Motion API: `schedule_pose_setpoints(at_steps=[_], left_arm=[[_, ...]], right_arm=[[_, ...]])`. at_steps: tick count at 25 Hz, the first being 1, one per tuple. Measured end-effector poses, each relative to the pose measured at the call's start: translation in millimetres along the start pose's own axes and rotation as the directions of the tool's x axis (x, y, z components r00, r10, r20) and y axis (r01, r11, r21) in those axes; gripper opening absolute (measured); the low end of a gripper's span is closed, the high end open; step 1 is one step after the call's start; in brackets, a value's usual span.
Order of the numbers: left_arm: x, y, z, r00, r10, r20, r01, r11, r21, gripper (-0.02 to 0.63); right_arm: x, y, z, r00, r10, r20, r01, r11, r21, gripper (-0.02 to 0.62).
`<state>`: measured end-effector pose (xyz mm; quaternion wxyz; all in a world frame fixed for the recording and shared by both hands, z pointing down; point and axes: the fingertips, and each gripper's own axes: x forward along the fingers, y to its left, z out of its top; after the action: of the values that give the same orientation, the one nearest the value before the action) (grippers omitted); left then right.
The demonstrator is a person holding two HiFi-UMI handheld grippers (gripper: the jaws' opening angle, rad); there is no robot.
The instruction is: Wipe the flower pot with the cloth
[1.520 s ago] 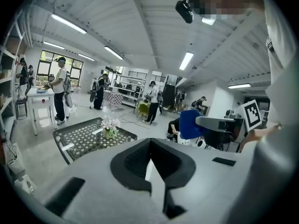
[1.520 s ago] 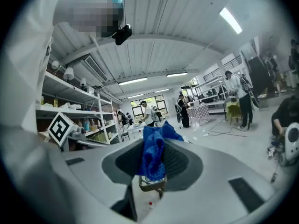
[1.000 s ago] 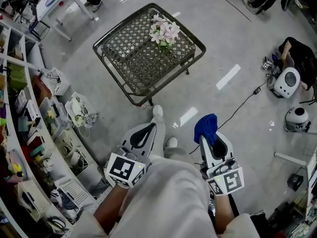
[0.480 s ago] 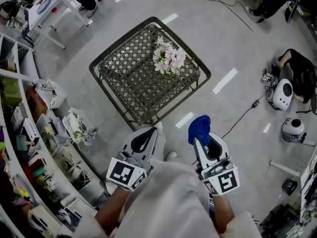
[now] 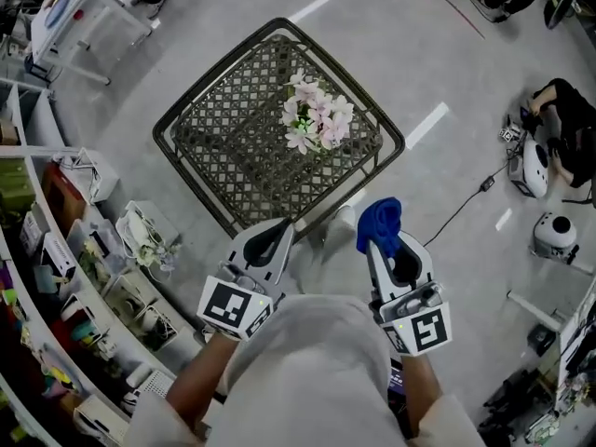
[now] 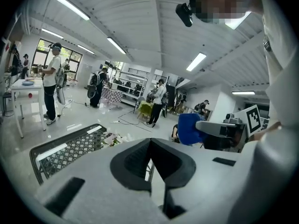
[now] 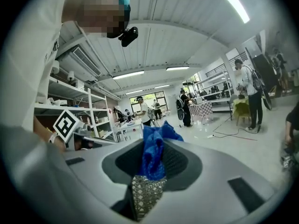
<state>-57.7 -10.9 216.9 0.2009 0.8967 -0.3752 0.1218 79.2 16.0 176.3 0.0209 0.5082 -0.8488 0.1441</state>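
Pink and white flowers (image 5: 318,119) of the flower pot stand on a dark wire-mesh table (image 5: 223,138) ahead of me; the pot itself is hidden under the blooms. My left gripper (image 5: 279,232) is shut with nothing in it, just short of the table's near edge. My right gripper (image 5: 380,242) is shut on a blue cloth (image 5: 382,222), which bunches out past its tips. In the right gripper view the cloth (image 7: 154,146) is pinched between the jaws. In the left gripper view the jaws of the left gripper (image 6: 150,142) meet, with the table (image 6: 70,148) and flowers (image 6: 112,138) beyond.
Shelves (image 5: 56,250) crowded with boxes and clutter run along the left. A white table (image 5: 84,7) stands at the far left. A cable (image 5: 466,203), white devices (image 5: 557,236) and a seated person (image 5: 563,110) are on the right. Several people stand about the room.
Both grippers have moved forward toward the mesh table, which now lies closer beneath me. The blue cloth stays in the right gripper and the left jaws stay shut.
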Motion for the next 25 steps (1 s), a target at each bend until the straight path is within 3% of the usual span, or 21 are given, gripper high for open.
schedule_pose_setpoints(at_steps=[6, 10, 13, 22, 25], left_arm=[[45, 45, -25, 0.997, 0.077, -0.032, -0.075, 0.996, 0.048, 0.021], [67, 77, -44, 0.993, 0.116, -0.025, -0.116, 0.993, 0.033, 0.021], [77, 99, -69, 0.989, 0.142, -0.036, -0.140, 0.989, 0.035, 0.023], [124, 155, -152, 0.991, 0.123, -0.058, -0.113, 0.982, 0.152, 0.023], [134, 170, -167, 0.991, 0.128, -0.047, -0.120, 0.982, 0.147, 0.024]], right_arm=[[35, -41, -28, 1.000, 0.010, -0.029, -0.009, 1.000, 0.008, 0.117], [56, -58, -53, 0.999, 0.005, -0.035, -0.007, 0.998, -0.061, 0.120], [70, -72, -81, 0.998, -0.016, -0.055, 0.013, 0.998, -0.060, 0.120], [114, -111, -165, 0.992, -0.113, -0.047, 0.109, 0.992, -0.067, 0.120], [124, -115, -189, 0.988, -0.151, -0.034, 0.148, 0.986, -0.079, 0.120]])
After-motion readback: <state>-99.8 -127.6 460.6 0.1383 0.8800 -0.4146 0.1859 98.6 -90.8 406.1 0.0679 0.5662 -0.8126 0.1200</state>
